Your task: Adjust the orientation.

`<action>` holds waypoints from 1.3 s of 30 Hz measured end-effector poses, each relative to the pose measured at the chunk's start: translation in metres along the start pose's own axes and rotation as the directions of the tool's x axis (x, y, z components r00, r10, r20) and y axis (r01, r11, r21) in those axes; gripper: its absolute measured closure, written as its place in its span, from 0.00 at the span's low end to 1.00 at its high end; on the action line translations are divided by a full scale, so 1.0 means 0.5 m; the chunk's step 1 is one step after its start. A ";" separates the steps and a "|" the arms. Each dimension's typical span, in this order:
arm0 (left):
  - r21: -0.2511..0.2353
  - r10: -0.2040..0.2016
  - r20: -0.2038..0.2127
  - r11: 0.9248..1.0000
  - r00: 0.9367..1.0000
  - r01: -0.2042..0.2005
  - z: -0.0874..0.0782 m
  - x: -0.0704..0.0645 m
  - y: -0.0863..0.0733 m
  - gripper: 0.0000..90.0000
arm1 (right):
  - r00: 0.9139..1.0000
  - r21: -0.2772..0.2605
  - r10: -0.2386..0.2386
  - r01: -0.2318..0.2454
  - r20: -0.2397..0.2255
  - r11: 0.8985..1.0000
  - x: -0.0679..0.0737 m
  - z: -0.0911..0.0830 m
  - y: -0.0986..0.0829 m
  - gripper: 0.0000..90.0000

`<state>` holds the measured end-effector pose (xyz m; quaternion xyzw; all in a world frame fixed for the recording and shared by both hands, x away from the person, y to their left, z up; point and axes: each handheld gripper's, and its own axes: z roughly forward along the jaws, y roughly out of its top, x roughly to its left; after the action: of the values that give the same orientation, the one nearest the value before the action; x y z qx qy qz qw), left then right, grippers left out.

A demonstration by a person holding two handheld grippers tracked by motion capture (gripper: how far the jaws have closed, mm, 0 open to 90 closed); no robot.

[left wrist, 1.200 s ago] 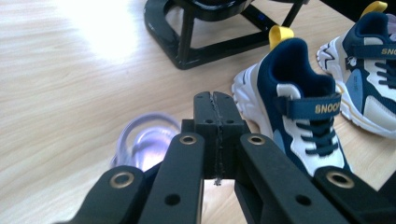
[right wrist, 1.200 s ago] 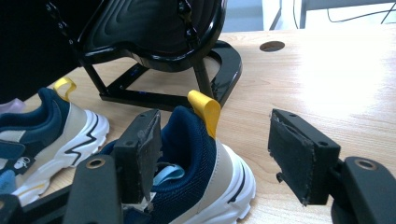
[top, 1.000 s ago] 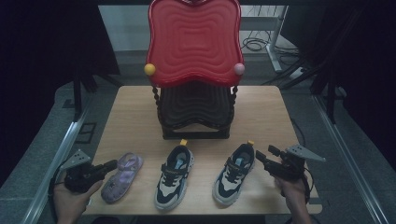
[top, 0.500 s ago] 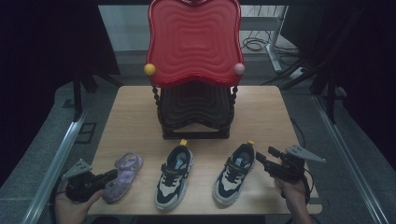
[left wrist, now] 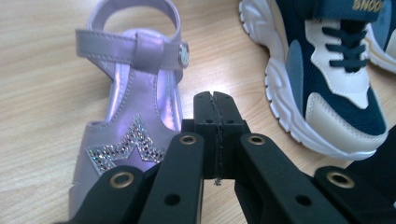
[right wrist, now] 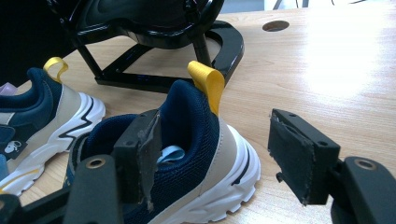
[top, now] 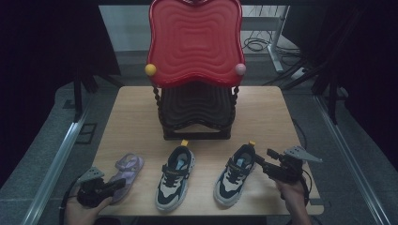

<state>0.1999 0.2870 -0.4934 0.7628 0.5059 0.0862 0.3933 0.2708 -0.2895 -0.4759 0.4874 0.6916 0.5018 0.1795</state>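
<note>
A purple sandal [top: 127, 169] with a glitter star lies at the table's front left. My left gripper [top: 121, 183] hovers over its toe end. In the left gripper view the left gripper [left wrist: 215, 99] is shut with nothing held, just right of the sandal's [left wrist: 135, 88] strap. A navy, beige and white sneaker [top: 175, 177] lies in the middle, and its twin [top: 233, 174] to the right. My right gripper [top: 261, 158] is open. In the right gripper view the right gripper [right wrist: 222, 151] has its jaws on either side of that sneaker's heel [right wrist: 194, 116], below the yellow pull tab [right wrist: 206, 79].
A black shoe rack [top: 196, 110] with a red wavy top shelf [top: 195, 42] stands at the table's middle back, and its base [right wrist: 163, 79] is just beyond the sneakers. The other sneaker [right wrist: 44, 112] lies to the left. The wooden table [top: 267, 112] is bare beside the rack.
My left gripper has drawn back toward the table's front edge and a little right, over the sandal's toe. The right gripper and the shoes have stayed put.
</note>
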 end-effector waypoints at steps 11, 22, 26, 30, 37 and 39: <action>0.063 0.015 -0.009 0.998 1.000 -0.015 0.022 -0.013 -0.019 1.00 | 1.000 0.000 0.022 -0.022 0.014 1.000 -0.007 -0.004 -0.001 0.39; 0.108 0.013 -0.023 0.994 1.000 -0.010 0.034 -0.009 -0.039 1.00 | 0.999 0.004 0.034 -0.034 0.016 0.999 -0.013 -0.006 -0.004 0.40; 0.108 0.011 -0.024 0.994 1.000 -0.008 0.033 -0.008 -0.040 1.00 | 0.999 0.003 0.033 -0.033 0.017 0.999 -0.013 -0.007 -0.003 0.40; 0.133 0.040 -0.047 0.991 0.998 -0.033 0.032 -0.008 -0.036 1.00 | 0.999 0.005 0.030 -0.030 0.020 1.000 -0.013 -0.005 -0.004 0.40; 0.146 0.039 -0.045 0.989 0.998 -0.032 0.028 0.000 -0.036 1.00 | 0.999 0.011 0.032 -0.033 0.024 0.999 -0.013 -0.004 -0.005 0.40; 0.139 0.030 -0.054 0.990 0.998 -0.022 0.026 0.002 -0.039 1.00 | 0.999 0.010 0.035 -0.035 0.029 0.999 -0.014 -0.004 -0.005 0.40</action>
<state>0.1936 0.2845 -0.5157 0.7922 0.5114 0.0772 0.3239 0.2712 -0.2968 -0.4790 0.5077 0.6828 0.4942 0.1783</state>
